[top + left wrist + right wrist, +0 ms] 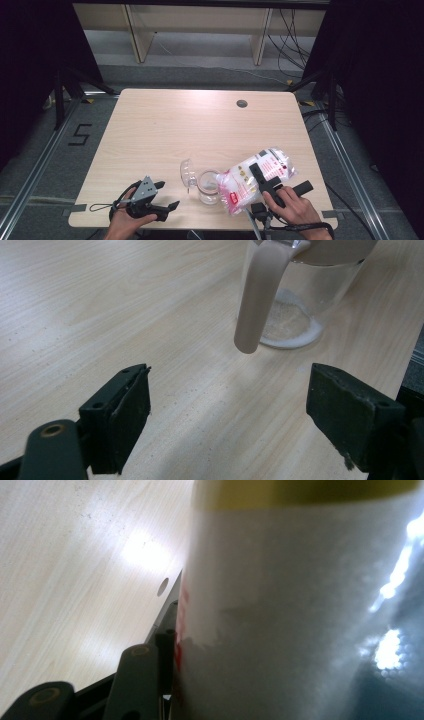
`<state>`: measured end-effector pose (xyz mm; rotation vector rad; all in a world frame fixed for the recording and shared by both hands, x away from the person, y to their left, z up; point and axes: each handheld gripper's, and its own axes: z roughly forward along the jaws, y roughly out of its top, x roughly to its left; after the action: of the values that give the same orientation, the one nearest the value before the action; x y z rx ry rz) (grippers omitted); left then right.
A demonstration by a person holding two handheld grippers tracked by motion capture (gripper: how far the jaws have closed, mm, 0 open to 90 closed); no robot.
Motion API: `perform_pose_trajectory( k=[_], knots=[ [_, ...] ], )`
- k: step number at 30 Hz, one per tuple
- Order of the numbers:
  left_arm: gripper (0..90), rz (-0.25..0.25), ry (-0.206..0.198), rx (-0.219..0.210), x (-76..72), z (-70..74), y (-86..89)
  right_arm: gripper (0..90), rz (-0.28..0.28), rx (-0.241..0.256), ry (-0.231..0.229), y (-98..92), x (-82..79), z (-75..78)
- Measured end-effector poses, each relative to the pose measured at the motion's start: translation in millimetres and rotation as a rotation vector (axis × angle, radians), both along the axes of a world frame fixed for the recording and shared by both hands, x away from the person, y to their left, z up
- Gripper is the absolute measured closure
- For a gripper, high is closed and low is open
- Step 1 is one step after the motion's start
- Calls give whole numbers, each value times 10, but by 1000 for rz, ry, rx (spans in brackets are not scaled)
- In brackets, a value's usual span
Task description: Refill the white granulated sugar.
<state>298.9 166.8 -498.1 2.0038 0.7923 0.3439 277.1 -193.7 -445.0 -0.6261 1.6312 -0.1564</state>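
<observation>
Plastic bag of white granules (252, 181) was clamped by the right hand-held gripper (266, 186), tilted over the glass jar (208, 186) just left of it. Left hand-held gripper (161, 196) was held spread wide, empty, jar ahead of it on the table (165, 130).

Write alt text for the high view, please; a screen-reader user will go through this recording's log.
At the near edge of a light wooden table, the right gripper holds a clear bag of white granules tipped toward an open glass jar, its lid hinged back. The left gripper rests open beside the jar, holding nothing.
</observation>
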Motion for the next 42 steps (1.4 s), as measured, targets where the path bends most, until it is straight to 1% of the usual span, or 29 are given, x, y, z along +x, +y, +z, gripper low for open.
perform_pose_trajectory(
  k=[1, 4, 6, 8, 9, 11, 12, 14, 15, 17, 19, 20, 22, 24, 25, 26, 27, 28, 29, 30, 31, 32, 33, 36, 37, 38, 39, 40, 42],
  knots=[
    [175, 6, 1, -7, -3, 0, -5, 534, 11, 30, -13, -7, 8, -12],
    [175, -5, -2, 3, 3, 1, 0, 534, 10, 32, -11, -13, 10, -14],
    [174, -7, -1, 4, 2, 0, -4, 535, -2, 27, 5, -16, 6, -20],
    [175, -4, 2, 1, 1, -2, -6, 534, 20, -24, -10, 2, 18, 5],
    [175, -4, 2, 1, 1, -2, -6, 535, 7, 3, -3, -9, 14, -14],
    [174, -6, -2, 4, 3, 1, -4, 535, 16, -19, -3, 5, 11, -2],
    [174, 0, -5, 15, 0, 6, 0, 535, 15, -13, -3, 3, 6, -6],
    [175, 0, -5, 13, -1, 5, -1, 535, 12, -10, 2, 5, 7, -8],
    [174, -1, -4, 10, 0, 4, -1, 535, 22, -21, -7, 13, 3, 5],
    [174, -3, -3, 8, 6, 1, 2, 536, 33, 6, -10, 11, 6, 2],
    [174, -3, 0, -1, 8, -6, -6, 536, 30, 10, -12, 4, 5, 5],
    [174, -7, 1, 5, 10, -3, -5, 536, 22, 24, -8, 5, 4, 0],
    [175, -12, -1, 15, 7, -2, -9, 537, 27, 8, -12, 11, 10, 6],
    [175, -11, 0, 13, 3, 0, -10, 537, 25, 16, -5, 2, 7, 0],
    [175, -17, -9, 20, 10, 3, -3, 537, 29, 0, -12, 1, 12, 8],
    [175, -3, 1, 10, 4, -1, -6, 537, 17, 26, -8, 2, 3, -11],
    [174, -2, -1, 3, 4, -1, -5, 537, 32, -13, -18, 11, 15, 12],
    [175, 1, -1, 1, 3, 1, -2, 537, 18, 24, -7, 8, 5, -10],
    [175, 0, -3, 2, 4, 4, 2, 537, 31, -11, -12, 15, 12, 12],
    [175, 6, 0, -8, 0, 4, -5, 537, 38, -13, -11, 18, 13, 14],
    [174, 2, -1, 0, 2, 7, 1, 537, 39, -15, -10, 21, 13, 16],
    [175, -1, -2, 4, 4, 7, 4, 538, 18, 11, 4, 17, -1, -10],
    [175, -1, -1, 1, 3, 5, -1, 538, 33, -30, -9, 27, 6, 11],
    [175, 0, -5, 3, 4, 2, -4, 538, 26, -21, 0, 24, 4, -10],
    [175, 0, -7, 8, 7, 3, -1, 539, 35, -34, 2, 29, 11, -6],
    [175, 5, -3, 3, 4, 1, -4, 539, 21, -17, 3, 16, 4, -19],
    [175, 1, 1, -3, 6, -2, -5, 539, 27, -25, 2, 21, 9, -15],
    [175, 1, -1, -4, 8, -5, -6, 539, 22, -18, 2, 17, 10, -15],
    [175, -3, -3, 3, 6, 0, -2, 540, 20, -17, 5, 19, 10, -4]
  ],
)
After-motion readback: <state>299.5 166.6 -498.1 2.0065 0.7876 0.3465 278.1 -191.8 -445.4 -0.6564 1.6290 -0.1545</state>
